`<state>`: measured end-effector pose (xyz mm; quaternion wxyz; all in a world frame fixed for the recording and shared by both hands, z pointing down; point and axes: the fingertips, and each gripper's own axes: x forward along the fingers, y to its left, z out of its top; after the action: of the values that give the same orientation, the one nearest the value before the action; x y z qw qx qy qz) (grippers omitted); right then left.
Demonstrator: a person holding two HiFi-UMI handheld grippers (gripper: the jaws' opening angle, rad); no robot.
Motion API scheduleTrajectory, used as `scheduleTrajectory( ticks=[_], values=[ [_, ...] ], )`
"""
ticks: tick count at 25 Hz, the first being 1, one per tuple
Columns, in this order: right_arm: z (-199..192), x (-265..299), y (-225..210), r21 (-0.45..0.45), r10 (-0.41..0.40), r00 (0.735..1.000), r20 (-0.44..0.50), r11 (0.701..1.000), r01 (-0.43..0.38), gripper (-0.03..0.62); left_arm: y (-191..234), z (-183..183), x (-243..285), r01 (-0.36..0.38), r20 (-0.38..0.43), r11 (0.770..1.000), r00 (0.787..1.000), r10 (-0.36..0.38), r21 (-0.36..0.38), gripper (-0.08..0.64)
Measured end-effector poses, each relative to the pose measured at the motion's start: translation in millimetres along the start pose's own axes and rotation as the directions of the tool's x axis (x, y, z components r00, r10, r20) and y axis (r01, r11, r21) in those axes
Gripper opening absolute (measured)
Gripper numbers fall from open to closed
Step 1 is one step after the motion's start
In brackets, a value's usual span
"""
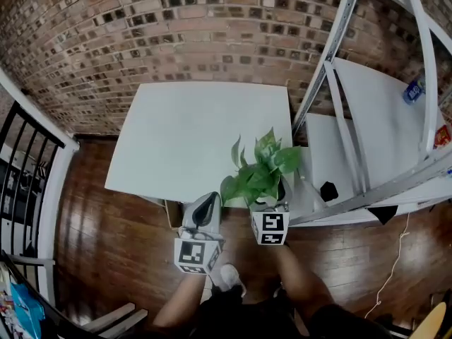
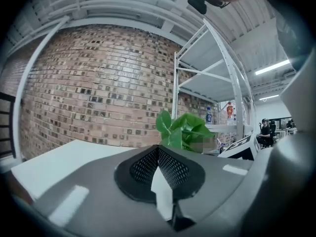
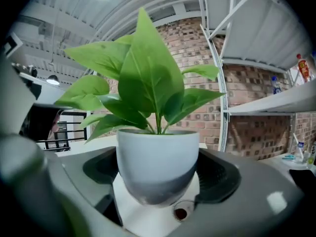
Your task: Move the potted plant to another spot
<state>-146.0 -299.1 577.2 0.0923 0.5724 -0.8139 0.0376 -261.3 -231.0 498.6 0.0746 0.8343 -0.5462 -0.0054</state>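
The potted plant (image 3: 157, 152) sits between the two jaws of the right gripper (image 3: 159, 191). The jaws press on the pot from both sides and hold it tight. The pot is white on top and grey at the bottom. Big green leaves (image 1: 260, 171) stand up out of it.

From the head view, the plant is at the near right corner of a white table (image 1: 183, 133). I cannot tell if the pot rests on the table or hangs just above it.

The left gripper (image 2: 159, 154) is just to the left of the plant, at the near edge of the table. Its jaws are together at the tips, and nothing is between them. The plant shows to the right in the left gripper view, apart from those jaws.

A white metal shelf rack (image 1: 381, 133) stands just to the right of the table. A small bottle (image 1: 413, 90) stands far back on it, and a black thing (image 1: 328, 191) lies on its near part.

A brick wall (image 1: 176, 27) is behind the table. The floor (image 1: 106, 246) is brown wood. A black railing (image 1: 21, 161) is on the far left.
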Motion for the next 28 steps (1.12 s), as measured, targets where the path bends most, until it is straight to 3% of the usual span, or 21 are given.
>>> scheduleTrajectory(
  ticks=[14,28],
  values=[
    [-85,54,14,0.026,-0.037,0.983,-0.182,0.999,0.043,0.466,33,-38,10,0.013,-0.029,1.000,0.999,-0.013,0.001,0.017],
    [-109,55,18,0.036,-0.021,0.967,-0.254,0.999,0.031,0.469,26,-50,10,0.044,-0.041,0.999,0.998,-0.045,-0.030,0.016]
  ],
)
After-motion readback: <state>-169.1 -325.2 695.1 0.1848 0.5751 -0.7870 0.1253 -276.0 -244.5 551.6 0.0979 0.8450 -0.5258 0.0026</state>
